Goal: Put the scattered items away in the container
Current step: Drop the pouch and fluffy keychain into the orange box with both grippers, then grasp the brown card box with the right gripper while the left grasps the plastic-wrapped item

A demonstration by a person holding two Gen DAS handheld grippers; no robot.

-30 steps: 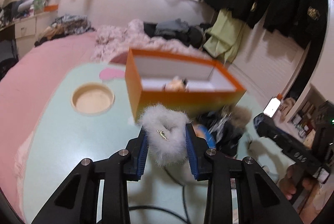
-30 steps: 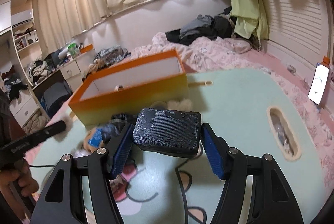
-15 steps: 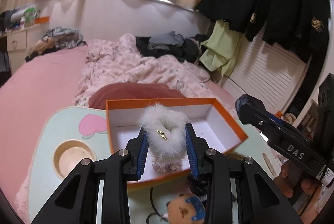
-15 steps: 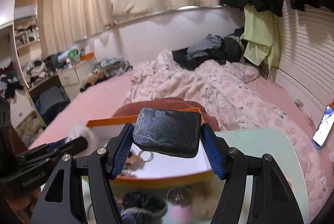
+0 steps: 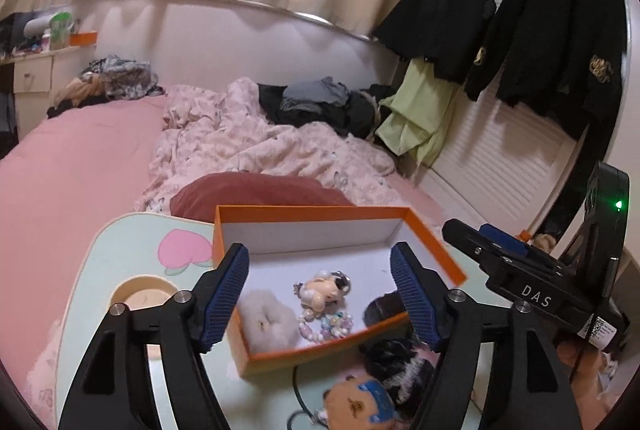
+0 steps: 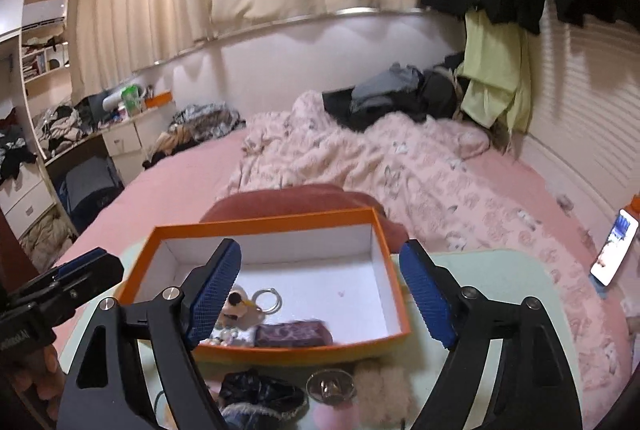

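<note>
Both grippers opening above orange box [image 5: 436, 250], fluffy clip [image 5: 267, 322], dark pouch [image 6: 294, 334] inside

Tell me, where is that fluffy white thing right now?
In the left wrist view the white pompom lies inside the orange box, in its near left corner, beside the bead string and the small doll charm.

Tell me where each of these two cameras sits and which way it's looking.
Left wrist: sits behind the left claw, looking forward and down into the orange box with the bed beyond; the right claw shows at right.
Right wrist: sits behind the right claw, looking the same way; the left claw and a hand show at left.
Shared: box, bed, both claws' jaws opening with nothing between them.
</note>
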